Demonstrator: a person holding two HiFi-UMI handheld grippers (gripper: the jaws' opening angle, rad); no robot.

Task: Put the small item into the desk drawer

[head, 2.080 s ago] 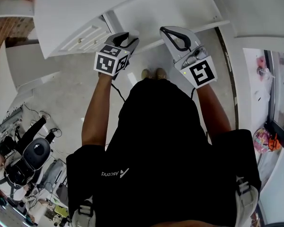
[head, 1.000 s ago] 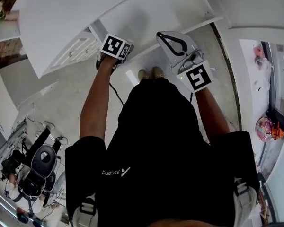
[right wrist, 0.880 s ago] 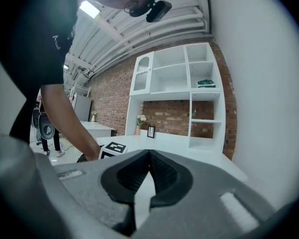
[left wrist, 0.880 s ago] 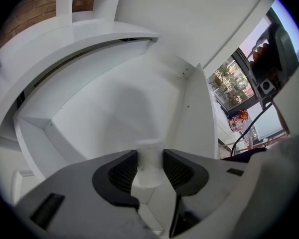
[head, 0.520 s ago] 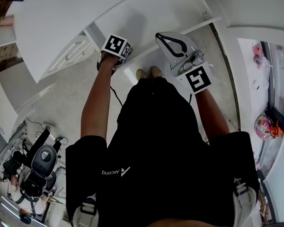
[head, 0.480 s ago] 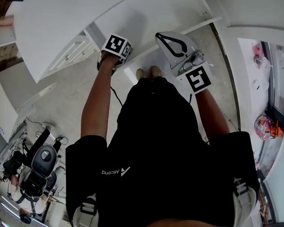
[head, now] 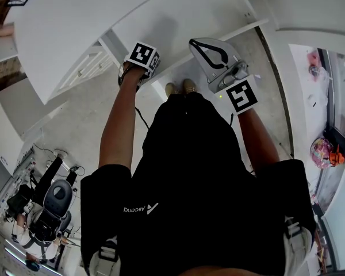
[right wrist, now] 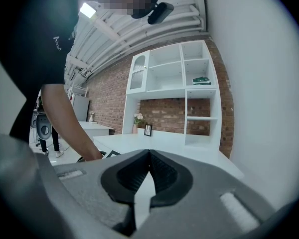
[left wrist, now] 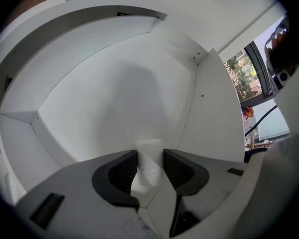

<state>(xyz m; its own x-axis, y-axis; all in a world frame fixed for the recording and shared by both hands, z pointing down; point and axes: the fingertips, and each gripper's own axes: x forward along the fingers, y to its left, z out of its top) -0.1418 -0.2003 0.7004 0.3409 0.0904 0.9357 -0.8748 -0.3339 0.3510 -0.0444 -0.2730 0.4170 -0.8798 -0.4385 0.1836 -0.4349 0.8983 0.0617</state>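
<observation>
The left tongs [left wrist: 150, 157] are clenching on a small white crumpled item [left wrist: 148, 169]. Their ribbed black pads [left wrist: 123, 171] are pressing against it from both sides, and the piece is standing roughly upright between them, its top poking just past the tips. Beyond it, from 9 to 2 o'clock in the left gripper view, the bare inside of a white box-like desk drawer [left wrist: 114, 93] is filling the picture. The item is hanging in front of the drawer's panels, and I cannot tell whether it is touching them. The right tongs [right wrist: 149, 156] are sitting clenched with nothing between them, tips meeting. Past them, a bare forearm [right wrist: 65, 128] is reaching down at 9 o'clock, a white worktop [right wrist: 164, 141] is stretching away at centre, and at 12 o'clock a white open shelving unit [right wrist: 182, 83] is standing against a red brick wall [right wrist: 109, 98]. In the head view the person's tan shoes [head: 183, 88] are showing at 12 o'clock on the grey floor [head: 75, 119], between the two arms.
</observation>
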